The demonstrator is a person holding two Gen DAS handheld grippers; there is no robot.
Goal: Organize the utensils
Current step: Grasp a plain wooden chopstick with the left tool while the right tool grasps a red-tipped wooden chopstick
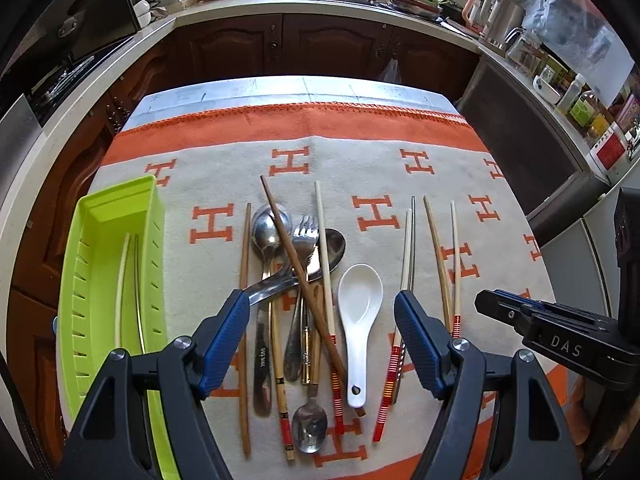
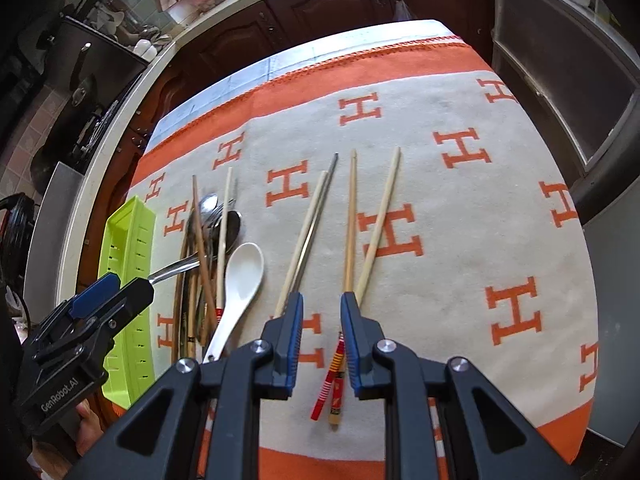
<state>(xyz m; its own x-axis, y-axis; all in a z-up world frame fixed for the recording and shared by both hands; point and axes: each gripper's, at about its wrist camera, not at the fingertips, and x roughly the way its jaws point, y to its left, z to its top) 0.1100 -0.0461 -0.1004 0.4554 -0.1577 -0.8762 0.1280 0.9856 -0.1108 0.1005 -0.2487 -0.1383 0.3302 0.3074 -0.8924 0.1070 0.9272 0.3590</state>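
Note:
A heap of metal spoons [image 1: 272,232], a fork and wooden chopsticks lies on the cloth under my left gripper [image 1: 320,308], whose jaws stand wide open with nothing in them. Just right of the heap lies a white ceramic spoon [image 1: 360,300] [image 2: 240,276]. At the left stands a lime-green tray [image 1: 120,192] [image 2: 128,240] with two chopsticks inside. My right gripper [image 2: 322,312] hovers over two loose pairs of chopsticks [image 2: 351,220] [image 2: 303,240], with only a narrow gap between its jaws and nothing gripped. Each gripper shows in the other's view: right gripper [image 1: 486,304], left gripper [image 2: 120,290].
A beige cloth with an orange border and H marks [image 1: 360,128] covers the table. Dark kitchen cabinets [image 1: 320,44] and a counter with a sink, kettle and jars curve behind it. A grey appliance [image 2: 560,92] stands to the right. A hand [image 2: 88,412] holds the left gripper.

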